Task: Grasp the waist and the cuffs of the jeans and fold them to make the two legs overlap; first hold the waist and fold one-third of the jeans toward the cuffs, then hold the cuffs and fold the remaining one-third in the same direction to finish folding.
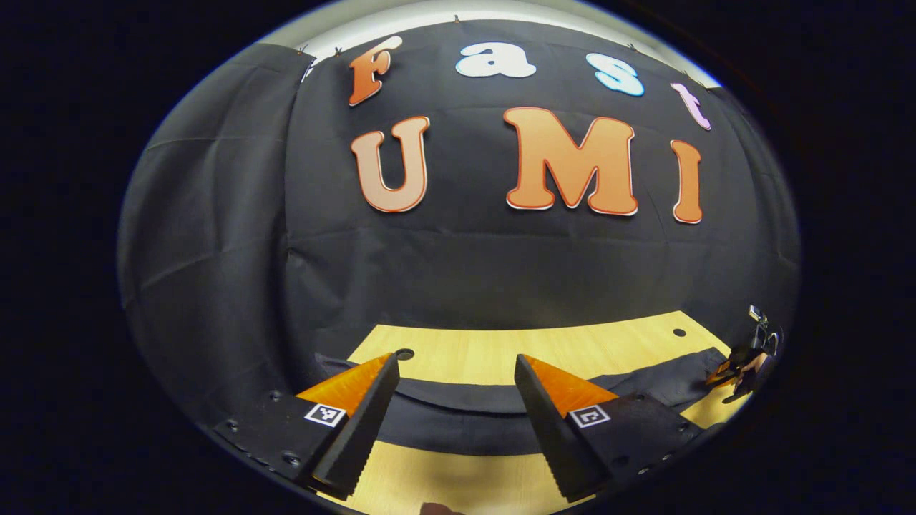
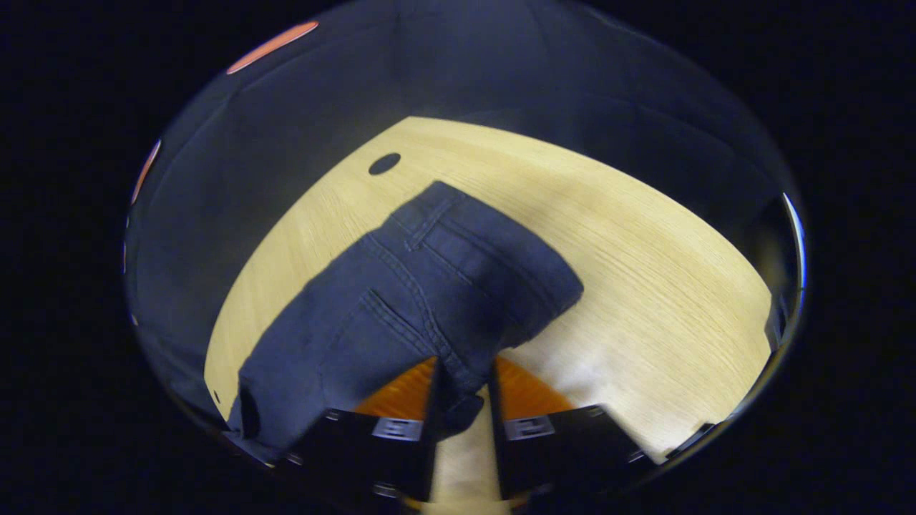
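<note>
The left tool (image 1: 456, 390), in the left gripper view, stands with its fingers spread wide and nothing between them. It hovers low over the surface (image 1: 501, 343), pointing toward the booth wall. The jeans (image 1: 465, 422) lie flat across the surface just beyond and beneath the fingertips, a dark band running off toward the right edge. At that far right end the right tool (image 1: 744, 368) is visible at the fabric's end, with part of the hand that holds it; its finger state cannot be told from this distance.

In the right gripper view, the right tool (image 2: 464, 390) has its fingers pressed close together on a fold of denim at the seam, and the cloth appears pinched between them. The jeans (image 2: 429, 300) extend away from the fingers, showing a rear pocket, seam stitching and a belt loop, so this is judged to be the waist end. The garment looks slightly raised and blurred near the grip, while its far edge rests on the surface (image 2: 644, 250).

Assessment: the waist is in hand, but the cuff end is not yet gripped by the left tool. The leg-overlap fold appears not yet completed, and both one-third folds remain outstanding. The task is judged to be at an early stage.
</note>
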{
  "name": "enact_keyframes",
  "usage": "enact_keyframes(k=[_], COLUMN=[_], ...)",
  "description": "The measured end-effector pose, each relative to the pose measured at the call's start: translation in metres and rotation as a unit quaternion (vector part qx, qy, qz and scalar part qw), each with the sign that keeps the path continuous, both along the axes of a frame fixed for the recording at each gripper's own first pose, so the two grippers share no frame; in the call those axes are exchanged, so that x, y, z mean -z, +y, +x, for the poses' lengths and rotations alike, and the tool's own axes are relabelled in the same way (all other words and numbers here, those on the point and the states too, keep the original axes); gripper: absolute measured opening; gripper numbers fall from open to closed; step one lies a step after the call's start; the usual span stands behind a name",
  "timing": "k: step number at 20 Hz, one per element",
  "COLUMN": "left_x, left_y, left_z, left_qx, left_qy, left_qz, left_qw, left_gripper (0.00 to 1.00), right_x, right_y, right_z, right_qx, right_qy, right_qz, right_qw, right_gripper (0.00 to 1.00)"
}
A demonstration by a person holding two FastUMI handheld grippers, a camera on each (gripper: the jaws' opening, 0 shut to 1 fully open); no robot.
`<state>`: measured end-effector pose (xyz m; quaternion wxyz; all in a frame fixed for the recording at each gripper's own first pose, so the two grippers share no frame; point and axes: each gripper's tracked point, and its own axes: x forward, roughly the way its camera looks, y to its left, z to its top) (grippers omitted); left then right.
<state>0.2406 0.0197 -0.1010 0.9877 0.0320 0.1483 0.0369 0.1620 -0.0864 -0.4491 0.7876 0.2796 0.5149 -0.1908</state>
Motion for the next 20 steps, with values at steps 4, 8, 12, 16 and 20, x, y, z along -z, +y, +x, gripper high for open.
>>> enact_keyframes(k=[4, 8, 12, 16, 20], left_x=[-0.006, -0.002, -0.001, 0.008, 0.024], left_y=[-0.003, 0.009, 0.028, 0.053, 0.060], left_z=[-0.004, 0.002, 0.006, 0.006, 0.007], left_qx=[0.011, 0.015, 0.031, 0.030, 0.003], left_qy=[0.000, 0.005, 0.004, 0.012, 0.038], left_qz=[0.014, -0.005, -0.020, -0.030, -0.044], left_qw=[1.000, 1.000, 0.999, 0.999, 0.998], left_gripper=[0.98, 0.99, 0.98, 0.98, 0.98], right_x=[-0.030, -0.095, -0.115, -0.075, -0.079], right_y=[-0.003, 0.003, -0.004, -0.006, -0.007], right_z=[0.006, 0.018, 0.017, -0.013, -0.019], right_qx=[-0.018, -0.040, -0.055, 0.021, 0.104], right_qy=[-0.058, -0.133, -0.137, -0.046, 0.001], right_qz=[-0.042, -0.081, -0.112, -0.039, -0.001], right_qw=[0.997, 0.987, 0.983, 0.998, 0.995], right_gripper=[0.22, 0.21, 0.17, 0.17, 0.15])
